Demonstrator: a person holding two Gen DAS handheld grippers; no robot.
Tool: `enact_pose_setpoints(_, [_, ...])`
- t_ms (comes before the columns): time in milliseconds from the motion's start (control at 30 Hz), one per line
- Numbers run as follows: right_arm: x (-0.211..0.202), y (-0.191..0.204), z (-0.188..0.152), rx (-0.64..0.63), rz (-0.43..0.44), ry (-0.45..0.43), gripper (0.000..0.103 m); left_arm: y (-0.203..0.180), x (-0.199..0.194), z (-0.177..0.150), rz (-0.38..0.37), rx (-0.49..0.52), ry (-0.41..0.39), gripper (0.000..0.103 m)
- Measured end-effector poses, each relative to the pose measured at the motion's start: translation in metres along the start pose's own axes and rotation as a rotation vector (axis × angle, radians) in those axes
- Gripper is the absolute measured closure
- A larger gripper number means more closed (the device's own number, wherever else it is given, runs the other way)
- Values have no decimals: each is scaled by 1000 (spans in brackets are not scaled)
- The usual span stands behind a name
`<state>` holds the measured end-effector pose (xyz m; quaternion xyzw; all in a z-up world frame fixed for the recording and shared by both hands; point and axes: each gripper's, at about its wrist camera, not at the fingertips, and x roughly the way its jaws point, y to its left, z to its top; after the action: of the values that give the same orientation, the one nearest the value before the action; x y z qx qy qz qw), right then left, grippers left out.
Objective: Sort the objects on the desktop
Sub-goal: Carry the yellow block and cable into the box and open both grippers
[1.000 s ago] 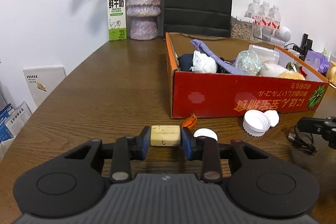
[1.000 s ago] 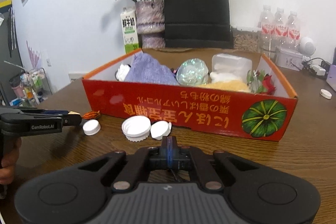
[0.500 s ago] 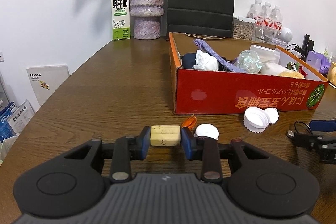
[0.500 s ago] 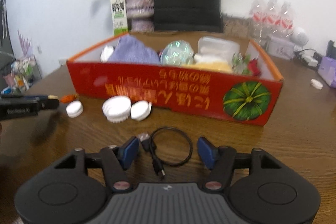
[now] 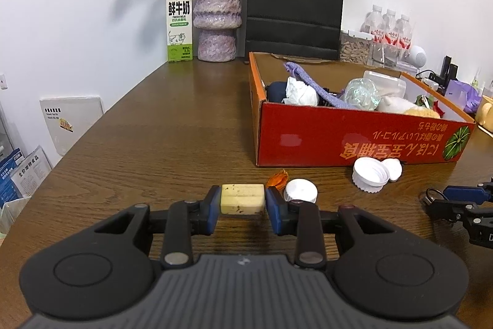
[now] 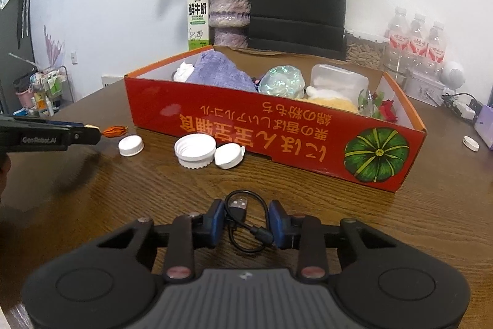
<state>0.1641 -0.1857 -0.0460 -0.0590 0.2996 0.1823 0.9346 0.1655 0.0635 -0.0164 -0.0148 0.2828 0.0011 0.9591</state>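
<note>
My left claw is clamped on a pale yellow block, held just above the counter, with an orange bit and a small white cap just beyond it. My right claw stands spread wide, its fingers either side of a coiled black cable lying on the wood. The red box sits ahead, two white lids against its front wall.

Glossy wood-grain table, red cardboard box, matt black paper bag.
</note>
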Motion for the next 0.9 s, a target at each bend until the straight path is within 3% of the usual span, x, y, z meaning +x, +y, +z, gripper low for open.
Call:
enact_pose_setpoints(300, [-20,-5,12,6,-11,-75,73,-7,-24,19,-17,14,-85,71])
enact_pose_setpoints(567, [-41,-20,56,14,-46,-207,72,-36,-25,57,-72,51,-157,71])
enact_pose_setpoints(900, [10,-53,109,75,-88,-254,72,-89,26,103,-109,67,-200,71])
